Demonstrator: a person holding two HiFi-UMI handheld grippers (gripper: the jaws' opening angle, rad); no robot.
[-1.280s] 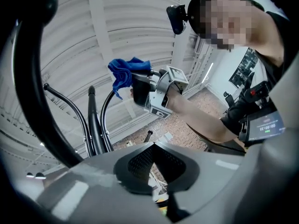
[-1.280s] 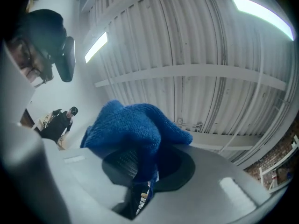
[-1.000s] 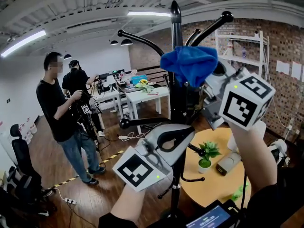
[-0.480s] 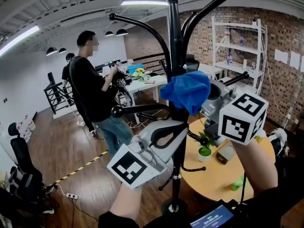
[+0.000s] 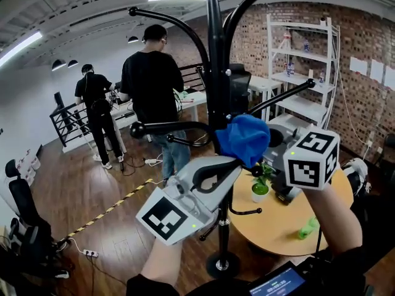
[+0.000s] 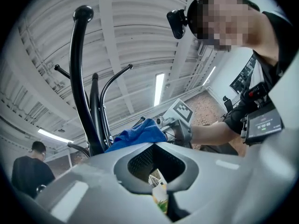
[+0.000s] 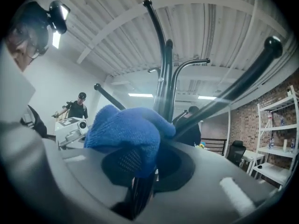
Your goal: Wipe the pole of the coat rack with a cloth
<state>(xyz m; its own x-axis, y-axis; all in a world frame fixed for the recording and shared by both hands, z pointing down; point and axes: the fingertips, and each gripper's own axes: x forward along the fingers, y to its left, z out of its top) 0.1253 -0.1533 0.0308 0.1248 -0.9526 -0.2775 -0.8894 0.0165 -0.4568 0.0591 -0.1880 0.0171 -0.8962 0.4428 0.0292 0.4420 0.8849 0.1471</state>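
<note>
Your right gripper [image 7: 140, 185] clamps the soft, light blue cloth [image 5: 244, 139] by its bunch against the stiff pole [image 5: 214, 73], while your left gripper [image 6: 161, 190] is closed and empty.

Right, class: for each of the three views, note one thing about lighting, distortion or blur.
Head view: fisheye curves the ceiling beams. Left gripper view: dark round vignette, glaring ceiling strip. Right gripper view: blue cloth crisp, pole behind it hazy.
</note>
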